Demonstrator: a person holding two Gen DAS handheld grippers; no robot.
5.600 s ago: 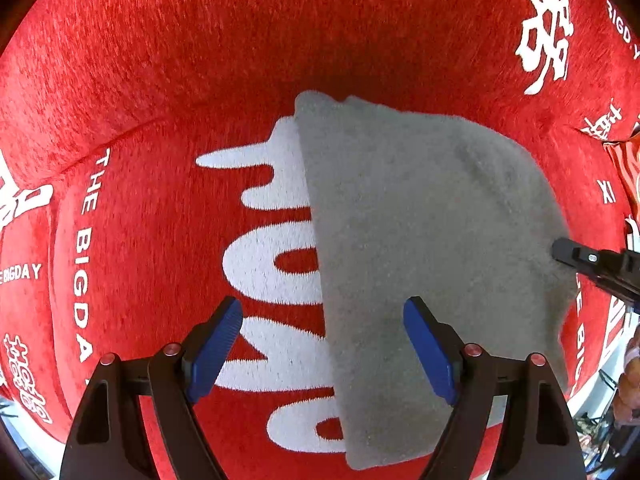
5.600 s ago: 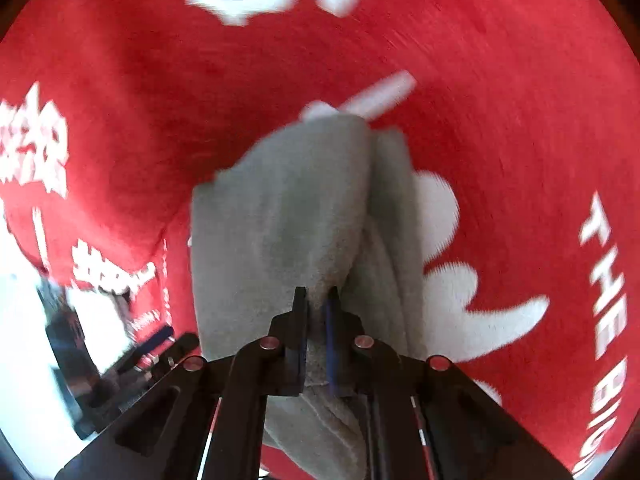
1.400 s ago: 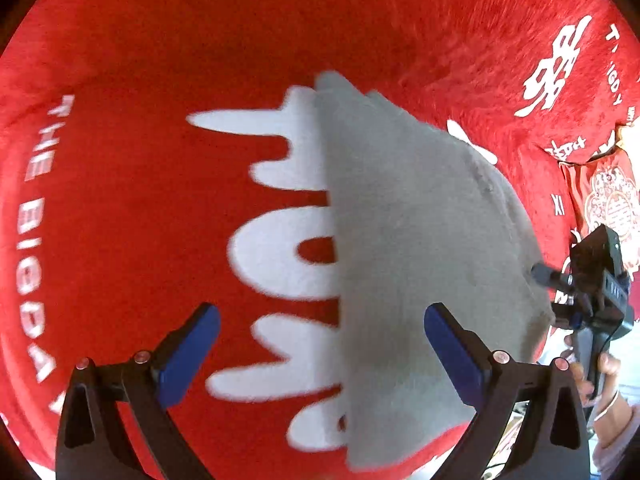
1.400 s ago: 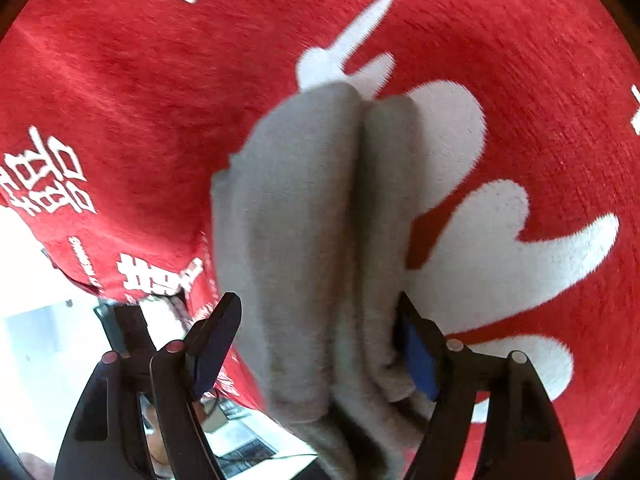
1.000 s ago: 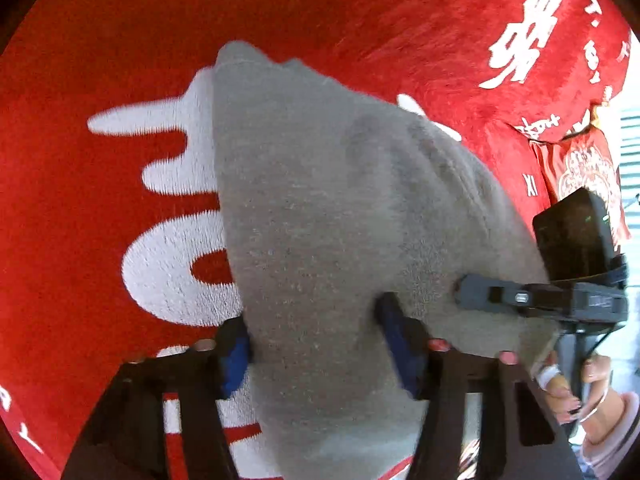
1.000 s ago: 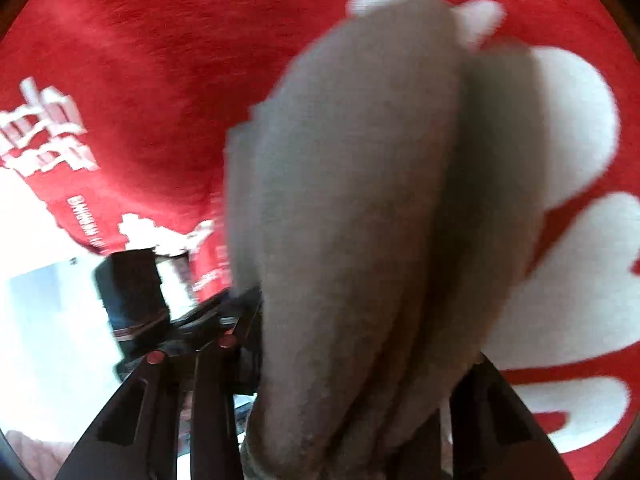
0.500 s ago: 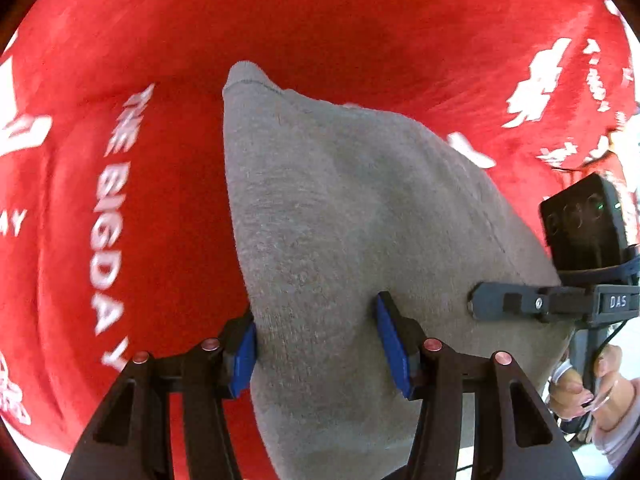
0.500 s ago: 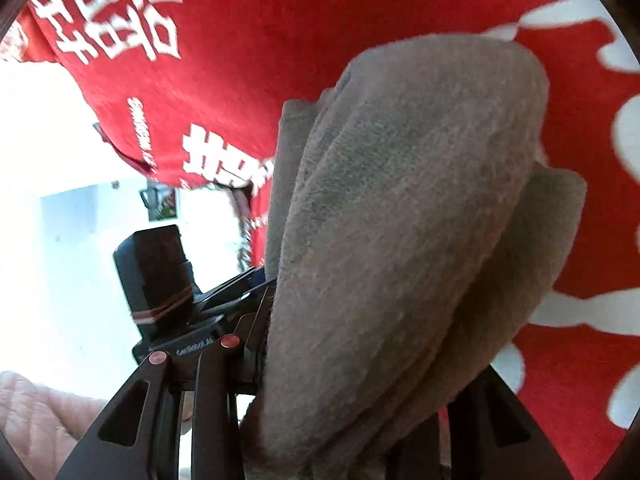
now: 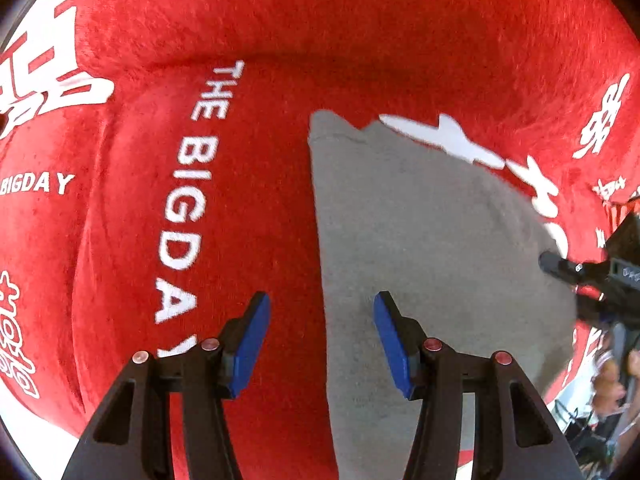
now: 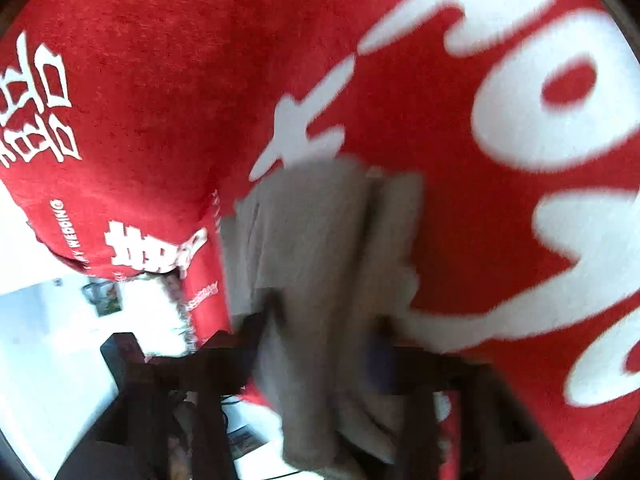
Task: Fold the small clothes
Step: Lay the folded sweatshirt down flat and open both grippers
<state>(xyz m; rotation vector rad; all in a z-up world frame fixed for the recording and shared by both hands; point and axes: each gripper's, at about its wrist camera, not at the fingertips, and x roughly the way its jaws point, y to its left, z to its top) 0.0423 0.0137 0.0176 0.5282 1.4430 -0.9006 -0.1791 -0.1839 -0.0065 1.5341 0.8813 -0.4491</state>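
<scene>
Half a second ago the left gripper (image 9: 320, 340) was clamped on the grey cloth (image 9: 420, 260); now its blue pads stand apart, released, with only the cloth's left edge lying below the gap between them. That cloth is a soft, napped fleece-like piece, folded into a long tapered shape with a straight left edge and a rounded right side, lying flat on the red blanket (image 9: 260, 240), its far corner just reaching a white printed stroke. Seen from the right wrist, it shows several stacked layers with rolled, rounded folds running away from the camera.

At its near right end the right gripper (image 10: 324, 344) has the folded layers between its dark fingers, and the jaws are closing on them; the view is smeared with motion, so the pads seem to press the cloth, though that is hard to confirm.

Plush and short-piled, the red blanket dips in soft creases. White lettering reads "THE BIGDAY" to the left of the cloth and "BIGDAY" again at the far left edge, beside large white Chinese characters. Small text reading "WEDDING" runs along the blanket's hanging edge in the right wrist view.
</scene>
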